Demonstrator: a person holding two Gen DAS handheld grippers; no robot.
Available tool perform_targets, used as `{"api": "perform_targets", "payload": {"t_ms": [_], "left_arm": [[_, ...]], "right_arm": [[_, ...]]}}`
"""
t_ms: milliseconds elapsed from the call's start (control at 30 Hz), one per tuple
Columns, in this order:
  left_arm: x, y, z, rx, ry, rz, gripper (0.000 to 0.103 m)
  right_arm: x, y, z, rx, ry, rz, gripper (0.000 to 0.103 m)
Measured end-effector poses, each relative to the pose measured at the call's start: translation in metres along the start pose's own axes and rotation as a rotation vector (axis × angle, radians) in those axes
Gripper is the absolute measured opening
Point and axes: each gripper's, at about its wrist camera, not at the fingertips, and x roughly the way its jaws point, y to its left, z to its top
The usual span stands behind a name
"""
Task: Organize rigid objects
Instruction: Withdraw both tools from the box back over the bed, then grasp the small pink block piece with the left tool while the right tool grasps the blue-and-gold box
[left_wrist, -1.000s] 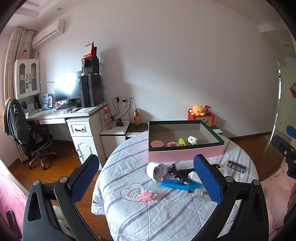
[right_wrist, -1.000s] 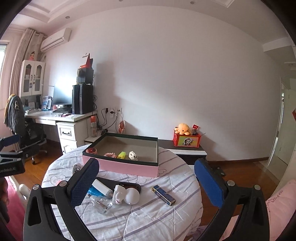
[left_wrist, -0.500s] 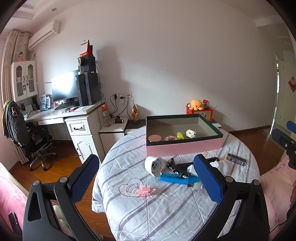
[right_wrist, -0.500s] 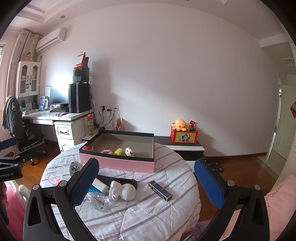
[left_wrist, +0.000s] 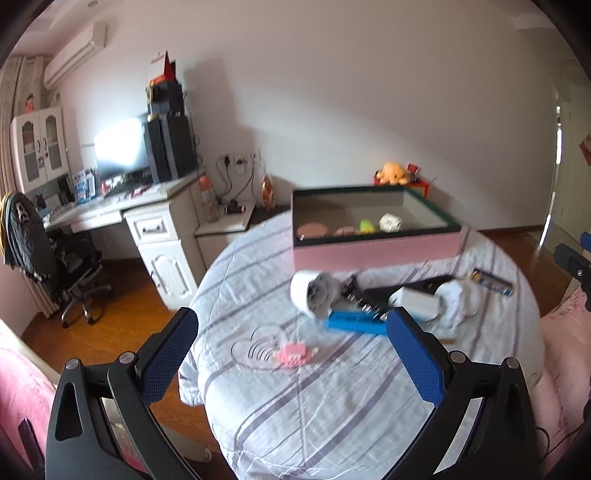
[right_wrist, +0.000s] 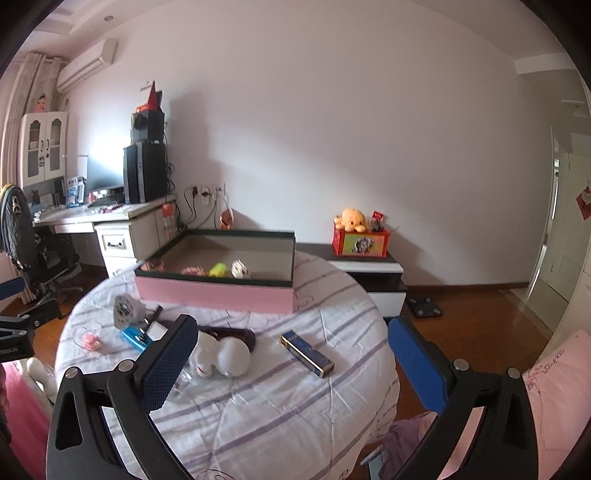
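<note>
A pink open box (left_wrist: 376, 249) (right_wrist: 214, 291) with a dark rim stands at the far side of a round table; several small items lie inside it. In front of it lie a white cup on its side (left_wrist: 312, 295) (right_wrist: 125, 310), a blue flat box (left_wrist: 356, 323) (right_wrist: 135, 338), a pink toy block (left_wrist: 293, 350) (right_wrist: 90, 339), a white rounded toy (right_wrist: 221, 356) and a dark blue narrow box (left_wrist: 493, 282) (right_wrist: 306, 354). My left gripper (left_wrist: 291, 354) hangs open above the near table, nothing between its fingers. My right gripper (right_wrist: 291, 363) is open too, above the narrow box.
The table (left_wrist: 332, 406) wears a striped white cloth (right_wrist: 280, 417). A white desk (left_wrist: 147, 229) with monitor and computer tower stands left, an office chair (left_wrist: 48, 258) beside it. A low cabinet (right_wrist: 369, 273) carries a red box with an orange plush. Pink bedding (right_wrist: 546, 413) lies at right.
Both grippers have moved closer to the table and tilted downward, so the objects look larger. Nothing was picked up or shifted on the table.
</note>
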Motion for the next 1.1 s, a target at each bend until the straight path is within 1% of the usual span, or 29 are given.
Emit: {"api": "perform_targets", "payload": {"t_ms": [333, 567, 667, 767, 833, 867, 900, 933, 1000, 1033, 1067, 1100], "left_arm": [[0.065, 0.005, -0.021, 0.005, 0.150, 0.016, 0.103], [0.092, 0.014, -0.037, 0.011, 0.215, 0.039, 0.103], [0.100, 0.015, -0.043, 0.003, 0.234, 0.029, 0.103], [0.106, 0.016, -0.044, -0.006, 0.231, 0.010, 0.102], [0.107, 0.017, -0.044, -0.016, 0.219, -0.019, 0.087], [0.108, 0.017, -0.044, -0.025, 0.220, -0.039, 0.073], [0.109, 0.017, -0.044, -0.026, 0.219, -0.049, 0.067], [0.109, 0.015, -0.043, -0.013, 0.209, -0.055, 0.064], [0.108, 0.011, -0.041, 0.005, 0.202, -0.071, 0.045], [0.108, 0.010, -0.040, 0.000, 0.201, -0.083, 0.040], [0.109, 0.009, -0.038, -0.002, 0.201, -0.098, 0.030], [0.109, 0.007, -0.037, 0.009, 0.202, -0.108, 0.030]], "right_arm": [[0.060, -0.014, -0.031, 0.030, 0.149, -0.009, 0.103], [0.088, -0.022, -0.042, 0.033, 0.203, -0.021, 0.103], [0.098, -0.026, -0.045, 0.040, 0.219, -0.026, 0.103], [0.105, -0.029, -0.047, 0.042, 0.233, -0.031, 0.103], [0.110, -0.030, -0.049, 0.043, 0.243, -0.033, 0.103], [0.113, -0.032, -0.049, 0.044, 0.249, -0.037, 0.103], [0.115, -0.033, -0.050, 0.046, 0.254, -0.039, 0.103], [0.118, -0.035, -0.050, 0.046, 0.257, -0.039, 0.103], [0.124, -0.037, -0.050, 0.040, 0.263, -0.041, 0.103], [0.127, -0.038, -0.050, 0.035, 0.267, -0.045, 0.103], [0.131, -0.039, -0.049, 0.030, 0.279, -0.044, 0.103], [0.135, -0.040, -0.049, 0.027, 0.288, -0.037, 0.103]]}}
